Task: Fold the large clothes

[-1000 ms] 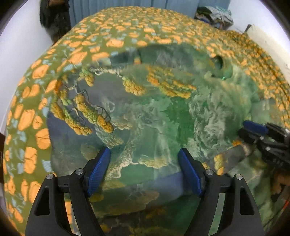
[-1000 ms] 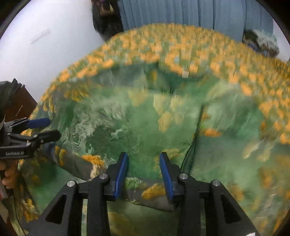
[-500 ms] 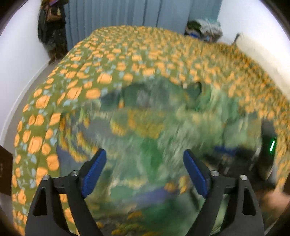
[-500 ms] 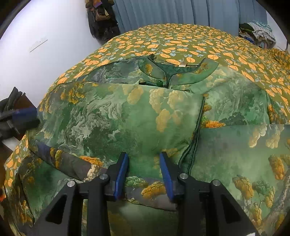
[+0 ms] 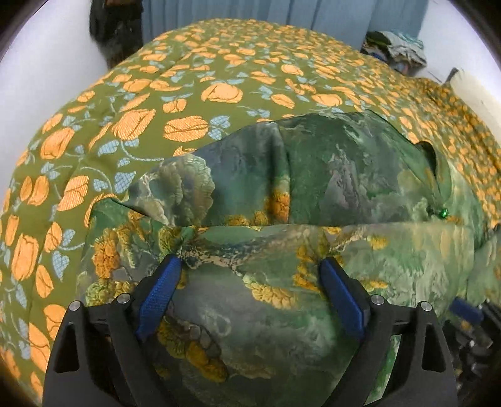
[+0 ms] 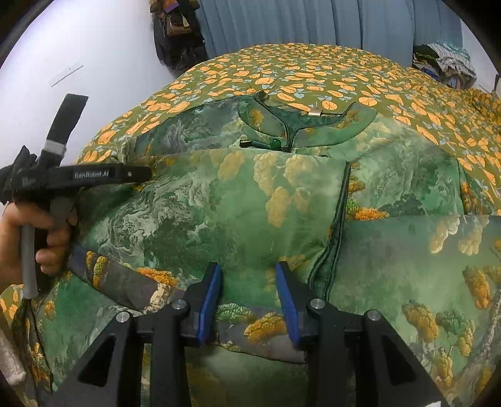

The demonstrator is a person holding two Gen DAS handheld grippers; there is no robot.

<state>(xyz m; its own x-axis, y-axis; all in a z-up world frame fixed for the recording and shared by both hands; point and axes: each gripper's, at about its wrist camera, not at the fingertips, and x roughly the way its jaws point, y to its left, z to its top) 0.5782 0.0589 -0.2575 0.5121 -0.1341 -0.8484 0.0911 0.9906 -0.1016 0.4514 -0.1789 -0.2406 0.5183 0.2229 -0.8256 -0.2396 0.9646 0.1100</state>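
Observation:
A large green garment (image 6: 244, 206) printed with landscape and yellow trees lies spread on the bed, its collar (image 6: 300, 125) at the far side, a side panel folded over the middle. It fills the left wrist view too (image 5: 328, 188). My left gripper (image 5: 250, 281) is open, jaws wide, low over the garment's folded edge at its left side; it shows from the side in the right wrist view (image 6: 137, 173). My right gripper (image 6: 249, 281) is open with a narrower gap, just above the fabric near the garment's middle; nothing is pinched.
The bed is covered by an olive bedspread (image 5: 194, 94) with orange flowers. A white wall (image 6: 78, 62) runs along the left. Dark clothes (image 6: 175, 31) hang by the blue curtain (image 6: 313, 22). A pile of clothes (image 6: 444, 59) lies at the far right.
My left gripper has swung left and lower, toward the garment's left edge, with the folded panel now lying flat. My right gripper has stayed in place, still open.

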